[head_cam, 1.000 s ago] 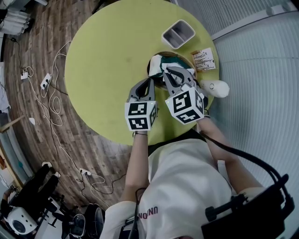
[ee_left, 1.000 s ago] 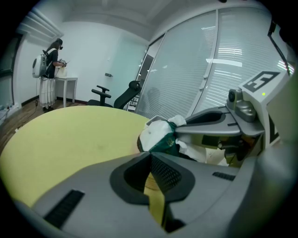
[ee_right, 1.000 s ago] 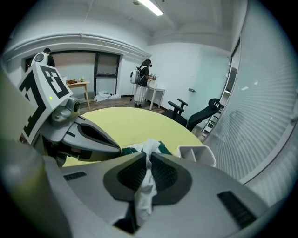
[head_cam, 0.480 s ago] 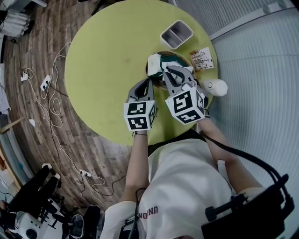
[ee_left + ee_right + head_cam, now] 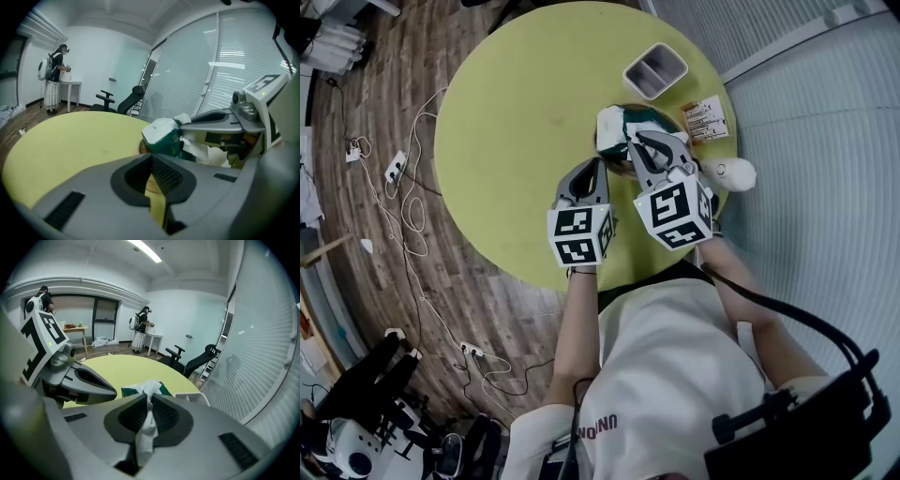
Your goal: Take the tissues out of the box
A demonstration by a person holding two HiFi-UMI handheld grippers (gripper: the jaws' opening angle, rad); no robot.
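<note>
Right gripper (image 5: 639, 141) has its fingers pinched together on a white tissue (image 5: 146, 427). The sheet runs up between the pads and out toward the tissue box (image 5: 614, 127), a soft green-and-white pack that sits near the far side of the round yellow counter (image 5: 506, 122), just ahead of both grippers. Left gripper (image 5: 598, 164) has its fingers practically together with nothing in them; I see only a sliver of counter through the slit. It hangs just beside the pack on its left, not pressing on it as far as I can tell. In the left gripper view the pack looks tipped, one end raised toward the right fingers. My read: the pull is under way and the tissue isn't free yet. The main risk is that nothing pins the pack down, and it looks light, so if I draw the right hand back the whole pack may ride up with the sheet instead of letting it go. A sharp tug could also tear the tissue at the pinch or drag out a clump. A dragged pack could bump the white tray (image 5: 656, 68) behind it or slide onto the printed card (image 5: 708, 119) — both are near. I'd want the left fingers down on the pack before pulling further.
</note>
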